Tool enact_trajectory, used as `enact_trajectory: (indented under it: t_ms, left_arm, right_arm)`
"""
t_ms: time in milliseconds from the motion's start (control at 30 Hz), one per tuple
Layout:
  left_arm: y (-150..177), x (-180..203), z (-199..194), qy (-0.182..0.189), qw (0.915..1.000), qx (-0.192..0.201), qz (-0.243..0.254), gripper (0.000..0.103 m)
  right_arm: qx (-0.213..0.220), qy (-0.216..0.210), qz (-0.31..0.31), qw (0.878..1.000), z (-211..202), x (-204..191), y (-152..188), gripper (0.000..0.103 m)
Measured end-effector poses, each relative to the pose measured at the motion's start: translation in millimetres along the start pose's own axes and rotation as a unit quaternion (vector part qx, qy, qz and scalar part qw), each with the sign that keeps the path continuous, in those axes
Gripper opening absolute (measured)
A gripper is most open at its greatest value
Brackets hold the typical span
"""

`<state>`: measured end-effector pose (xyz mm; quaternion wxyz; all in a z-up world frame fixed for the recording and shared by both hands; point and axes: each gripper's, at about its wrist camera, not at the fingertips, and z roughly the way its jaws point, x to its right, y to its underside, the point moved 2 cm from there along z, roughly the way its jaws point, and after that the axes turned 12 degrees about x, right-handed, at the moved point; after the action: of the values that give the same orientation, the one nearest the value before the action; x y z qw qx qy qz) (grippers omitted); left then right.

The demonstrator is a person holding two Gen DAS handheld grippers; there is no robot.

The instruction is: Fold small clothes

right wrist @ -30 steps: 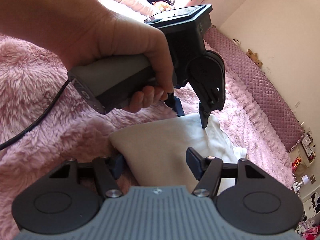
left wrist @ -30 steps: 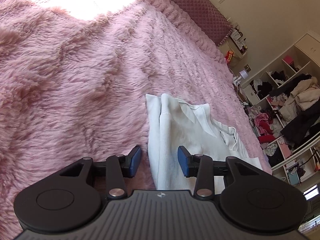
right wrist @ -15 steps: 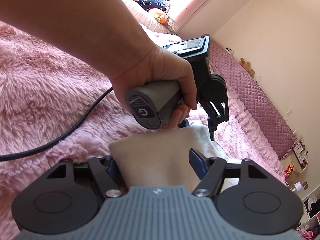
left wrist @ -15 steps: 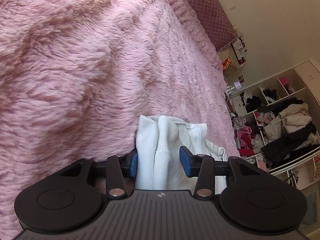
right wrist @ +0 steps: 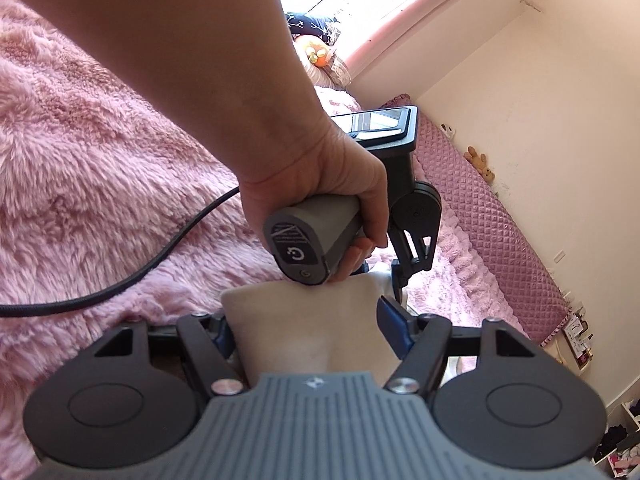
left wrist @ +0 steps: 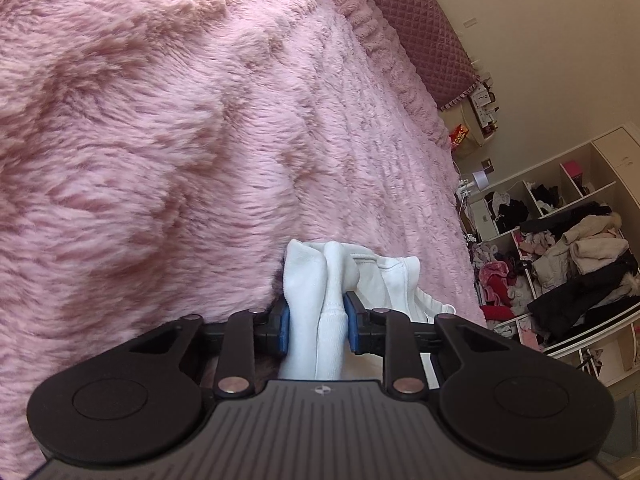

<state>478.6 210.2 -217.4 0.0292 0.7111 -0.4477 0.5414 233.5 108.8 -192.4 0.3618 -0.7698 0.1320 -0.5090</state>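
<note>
A small white garment (left wrist: 320, 280) is seen lying on a bed covered by a fluffy pink blanket (left wrist: 160, 160). In the left wrist view, a bunched fold of the white cloth is pinched between the blue pads (left wrist: 283, 326) of the left hand-held gripper (left wrist: 316, 326); its jaws have just been closing, and both pads are now pressed against the cloth. The rest of the garment is spread out past the pads, towards the right.

In the right wrist view, the right hand-held gripper (right wrist: 312, 328) is held with its jaws spread wide. The pale cloth (right wrist: 304, 320) is lying between them. Whether the left pad touches the cloth cannot be told, because it is partly hidden. The right pad (right wrist: 394, 322) is seen at the cloth's right edge.

Much of this view is blocked by a person's hand (right wrist: 320, 184) and bare arm, which are wrapped around the grey handle (right wrist: 312, 240) of the other gripper, just above the cloth. A black cable (right wrist: 120, 280) is laid across the blanket on the left.

A quilted pink headboard (left wrist: 416, 28) is seen along the far side of the bed. White shelves (left wrist: 560, 248) stuffed with piled clothes are seen near the wall. Small soft toys (right wrist: 480, 164) are set on top of the headboard.
</note>
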Motion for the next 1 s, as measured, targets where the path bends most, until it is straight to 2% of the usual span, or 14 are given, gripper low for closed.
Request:
enact_trajectory:
  t_ms: [67, 100, 133, 167, 300, 467, 600, 733, 933, 1000]
  left_arm:
    - [0, 1, 0, -0.004, 1.0, -0.001, -0.003, 0.029]
    - [0, 2, 0, -0.006, 1.0, -0.002, -0.002, 0.029]
    - [-1, 2, 0, -0.008, 1.0, -0.003, 0.0, 0.028]
    - [-1, 3, -1, -0.009, 0.9999, -0.004, 0.003, 0.027]
    - [-2, 5, -5, -0.013, 0.9999, -0.004, -0.006, 0.019]
    - [-7, 27, -10, -0.01, 0.9999, 0.003, 0.003, 0.017]
    - [-11, 53, -13, -0.001, 0.9999, 0.007, 0.012, 0.017]
    - [-7, 96, -9, 0.012, 0.9994, 0.005, 0.032, 0.017]
    - [18, 163, 13, 0.023, 0.9969, -0.003, 0.075, 0.017]
    - [29, 183, 22, 0.009, 0.996, 0.002, 0.089, 0.016]
  right_arm:
    - [0.005, -0.004, -0.007, 1.0, -4, -3, -1, 0.05]
    - [0.006, -0.007, -0.009, 1.0, -5, -4, -1, 0.033]
    - [0.006, -0.014, -0.008, 1.0, -7, -5, -2, 0.005]
    - [0.002, -0.015, -0.006, 1.0, -8, -6, -3, 0.003]
    - [-0.009, -0.025, 0.036, 0.999, -7, 3, -4, 0.002]
    - [-0.002, -0.009, 0.073, 0.997, -13, 25, -8, 0.002]
    - [0.011, 0.023, 0.112, 0.993, -28, 51, -11, 0.001]
    - [0.009, 0.061, 0.177, 0.982, -44, 93, -5, 0.001]
    - [0.004, 0.126, 0.215, 0.968, -77, 140, 21, 0.001]
    - [-0.002, 0.146, 0.229, 0.962, -89, 154, 34, 0.001]
